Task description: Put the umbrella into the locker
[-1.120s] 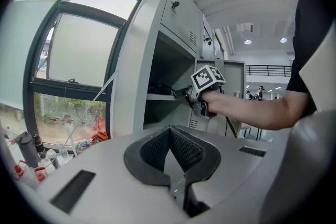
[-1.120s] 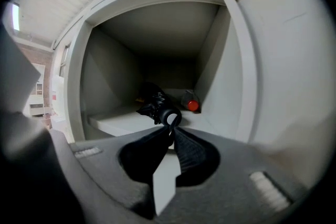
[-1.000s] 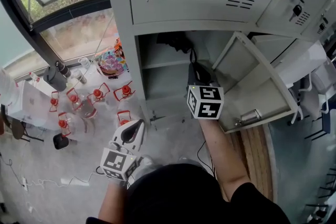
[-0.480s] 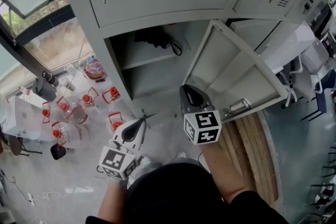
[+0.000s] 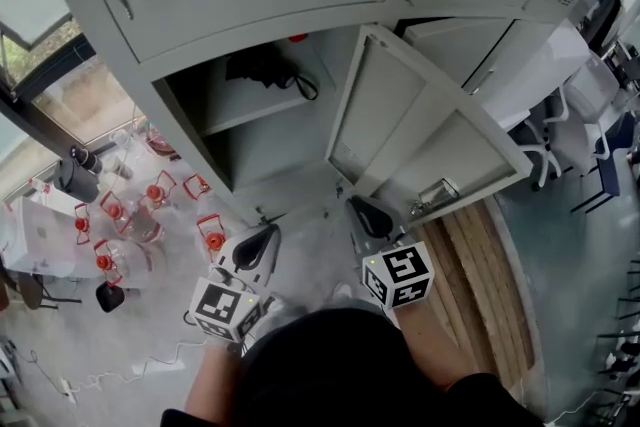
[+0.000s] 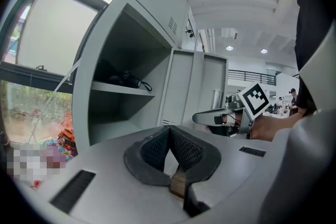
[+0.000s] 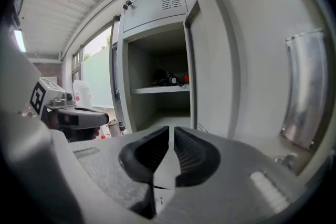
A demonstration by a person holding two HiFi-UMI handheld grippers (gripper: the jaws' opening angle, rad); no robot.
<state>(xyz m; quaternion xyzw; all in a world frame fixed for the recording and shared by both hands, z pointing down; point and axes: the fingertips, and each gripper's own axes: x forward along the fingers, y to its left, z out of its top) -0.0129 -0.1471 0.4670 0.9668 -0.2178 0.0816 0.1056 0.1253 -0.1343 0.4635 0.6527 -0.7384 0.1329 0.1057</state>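
Umbrella stowed; we back out
Our right tongs (image 5: 365, 213), just now inside the locker (image 5: 240, 35), hang outside it, closed and empty; left tongs (image 5: 262, 240) likewise closed; the umbrella (image 5: 262, 67) rests on the shelf (image 5: 255, 110); the door (image 5: 400, 135) stands ajar.

The left gripper (image 6: 169, 132), jaws together, faces the open locker (image 6: 86, 93), a dark umbrella (image 6: 123, 80) on its shelf.

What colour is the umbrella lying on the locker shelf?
The umbrella is black; the head view shows it best.
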